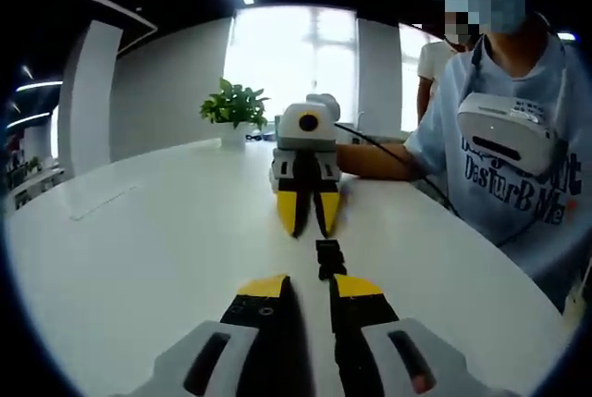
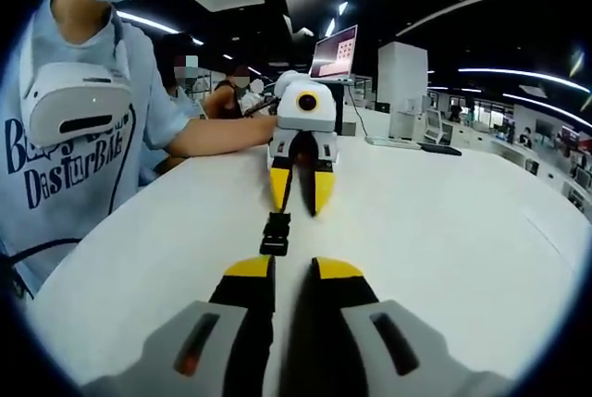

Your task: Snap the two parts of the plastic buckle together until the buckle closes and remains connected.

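Two grippers, left [image 1: 298, 288] and right [image 2: 291, 270], slightly parted, gripping nothing, flanking buckle [image 1: 328, 258] on table [image 1: 139, 258]. Best squeezed straight inward, end to end.

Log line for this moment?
black plastic buckle: on white table, between tongs | left tongs: nearly closed, empty | right tongs: same

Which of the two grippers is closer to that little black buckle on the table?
Neither clearly: the buckle lies between them, just beyond the jaws of the left gripper and of the right gripper alike.
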